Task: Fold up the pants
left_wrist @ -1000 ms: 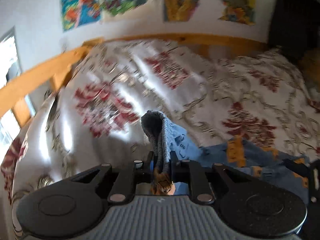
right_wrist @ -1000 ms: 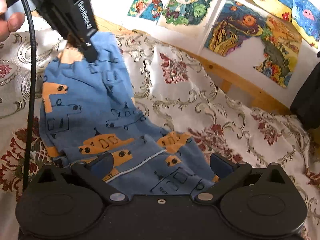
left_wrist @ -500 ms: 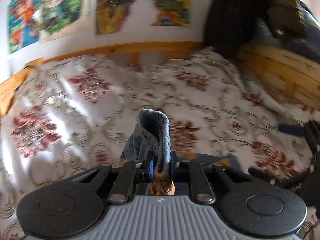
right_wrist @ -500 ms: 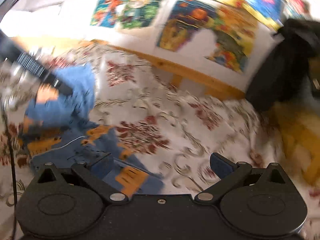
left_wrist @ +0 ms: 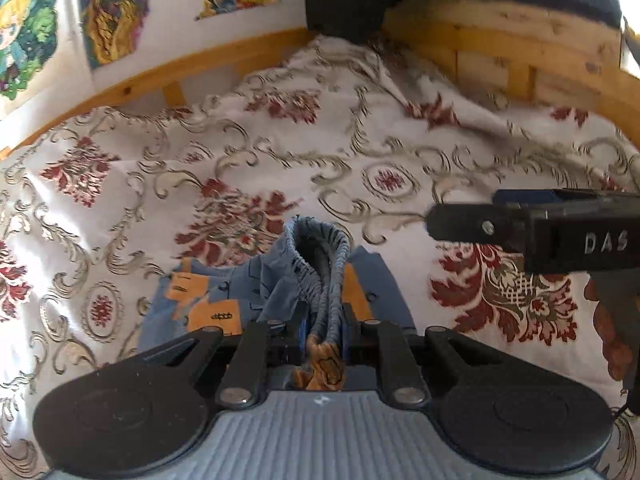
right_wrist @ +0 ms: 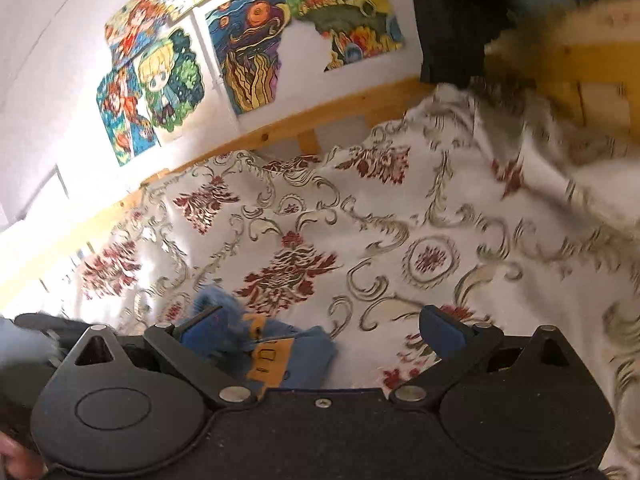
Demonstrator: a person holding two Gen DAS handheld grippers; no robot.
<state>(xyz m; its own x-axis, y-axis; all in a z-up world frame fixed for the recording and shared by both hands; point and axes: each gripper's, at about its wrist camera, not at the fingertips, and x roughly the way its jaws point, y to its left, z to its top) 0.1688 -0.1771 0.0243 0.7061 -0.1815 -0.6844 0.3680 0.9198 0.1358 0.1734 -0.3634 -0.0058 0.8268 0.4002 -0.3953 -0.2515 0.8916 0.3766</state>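
Between the closed jaws of the left gripper (left_wrist: 322,330), the pants (left_wrist: 316,264) waistband is clamped above the bedspread (left_wrist: 280,152). Ahead-right, the right gripper (right_wrist: 320,330) is held spread, empty. Bunched elastic may slip, spoiling the fold.

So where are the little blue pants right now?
The blue pants are bunched in the shut left gripper, low centre of the left wrist view, trailing onto the floral bedspread.
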